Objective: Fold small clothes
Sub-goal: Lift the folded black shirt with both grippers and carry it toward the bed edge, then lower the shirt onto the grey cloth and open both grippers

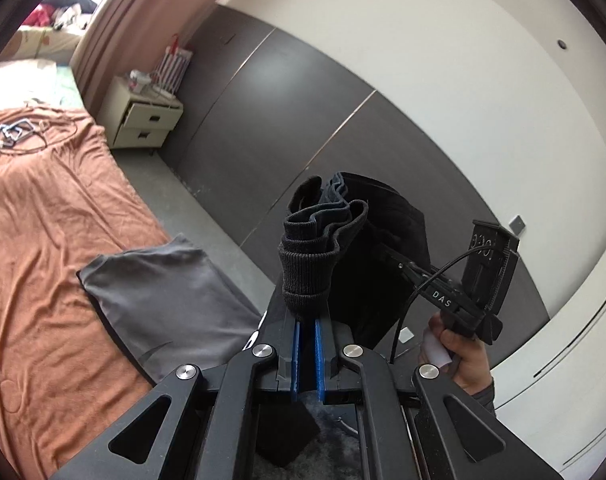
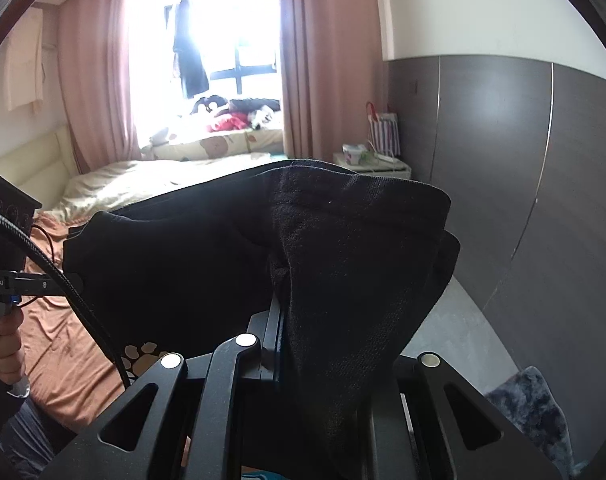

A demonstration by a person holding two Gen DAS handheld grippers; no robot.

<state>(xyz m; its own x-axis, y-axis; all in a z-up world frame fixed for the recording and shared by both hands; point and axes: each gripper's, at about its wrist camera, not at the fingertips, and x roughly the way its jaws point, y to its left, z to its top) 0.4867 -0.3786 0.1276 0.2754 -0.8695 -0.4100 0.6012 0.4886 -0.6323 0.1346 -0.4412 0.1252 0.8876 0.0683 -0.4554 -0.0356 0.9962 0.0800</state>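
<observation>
Left wrist view: the left gripper (image 1: 307, 322) has its two blue-padded fingers (image 1: 296, 344) drawn close together on the ribbed hem of a black garment (image 1: 387, 216), which bunches up in folds just above the tips and hangs in the air over the edge of the bed. The pads are not fully together (a narrow slit shows between them lower down), but the cloth is pinched at their ends. Beyond the garment, the right gripper (image 1: 387, 254) reaches in from the right, its tips buried in the same black cloth, and the person's right hand (image 1: 461, 354) wraps its handle. On the orange bedspread (image 1: 43, 240) to the left lies a grey garment (image 1: 159, 296), spread flat near the bed's edge. Farther off, a cream nightstand (image 1: 143, 120) stands against the dark wall panels.

Right wrist view: the black garment fills the centre of the picture (image 2: 343, 264), draped over the right gripper (image 2: 281, 312) so that only one dark finger edge shows beside the cloth; the fingers look closed on the fabric, with the cloth hiding the far one. The garment stretches leftward toward the left gripper (image 2: 69, 280), held by the person's left hand (image 2: 3, 344). Below it lies the orange bedspread (image 2: 63, 364), and behind, pink curtains (image 2: 323, 60) frame a bright window.
</observation>
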